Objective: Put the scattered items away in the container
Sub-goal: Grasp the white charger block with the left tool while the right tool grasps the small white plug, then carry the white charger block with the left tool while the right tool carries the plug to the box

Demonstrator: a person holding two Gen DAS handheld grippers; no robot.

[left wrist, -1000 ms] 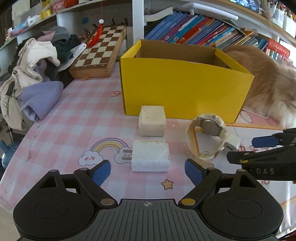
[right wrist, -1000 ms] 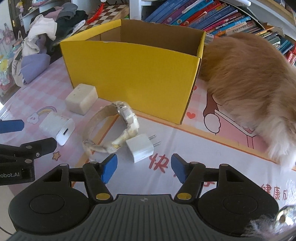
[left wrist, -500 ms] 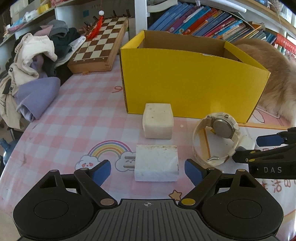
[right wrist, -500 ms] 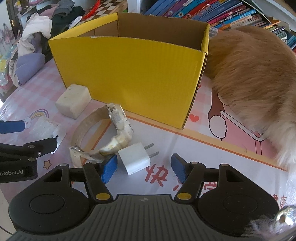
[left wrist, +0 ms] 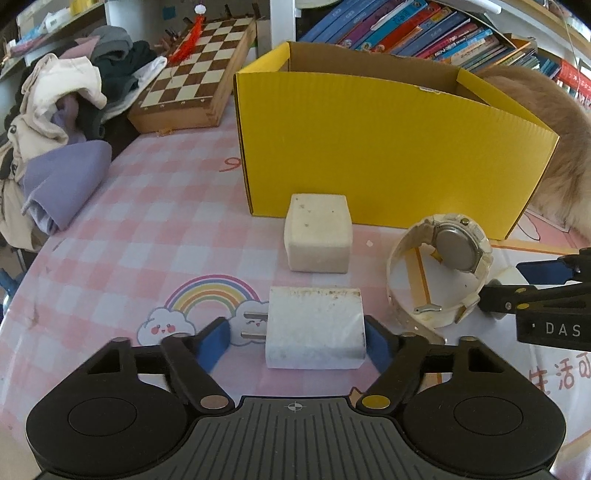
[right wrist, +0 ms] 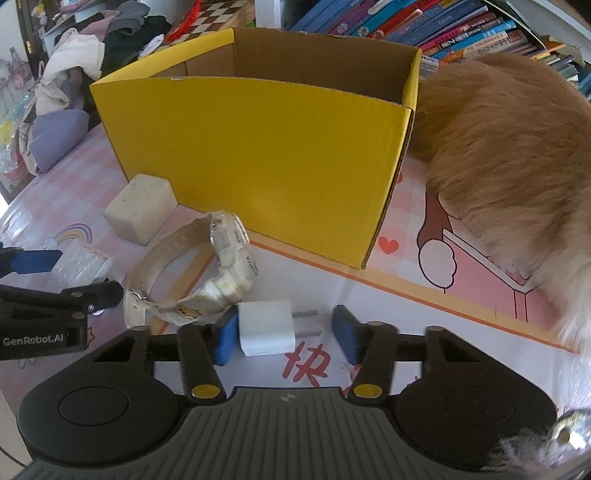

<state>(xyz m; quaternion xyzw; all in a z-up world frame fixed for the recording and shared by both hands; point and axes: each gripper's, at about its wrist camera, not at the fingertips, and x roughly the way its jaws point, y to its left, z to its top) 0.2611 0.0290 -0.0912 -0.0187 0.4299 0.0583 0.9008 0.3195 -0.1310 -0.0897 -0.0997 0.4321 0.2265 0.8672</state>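
A yellow cardboard box [left wrist: 388, 147] stands open-topped on the pink table; it also shows in the right wrist view [right wrist: 258, 147]. My left gripper [left wrist: 297, 341] is open, its fingers either side of a white plug charger [left wrist: 314, 328] lying flat. A cream cube adapter [left wrist: 318, 232] sits just beyond it. A white wristwatch [left wrist: 439, 273] lies to the right, also in the right wrist view [right wrist: 207, 273]. My right gripper [right wrist: 284, 336] is open around a small white plug [right wrist: 266, 326], its left pad [right wrist: 224, 338] close against it.
An orange furry cat [right wrist: 517, 166] lies right of the box. A chessboard [left wrist: 195, 77] and a pile of clothes [left wrist: 62, 129] sit at the far left. Books [left wrist: 424, 33] line the shelf behind.
Both grippers have moved forward and down. The large charger now lies between my left fingers and the small plug between my right fingers. Both gaps look narrower.
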